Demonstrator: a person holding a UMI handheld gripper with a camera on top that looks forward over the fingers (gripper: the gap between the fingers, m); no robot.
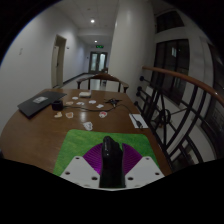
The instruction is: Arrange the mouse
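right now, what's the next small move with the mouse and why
Probably set the mouse down on the green mat, then open. The gripper looks shut on it, pads touching both sides, with the mat right beneath and ahead of the fingers.

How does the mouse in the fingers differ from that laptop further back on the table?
The mouse is small, black and rounded, and sits between the fingers of the hand-held gripper; the laptop is larger, flat, grey and closed. The mouse lies over a green mat, while the laptop lies far beyond the fingers on bare wood. Both rest on the same table.
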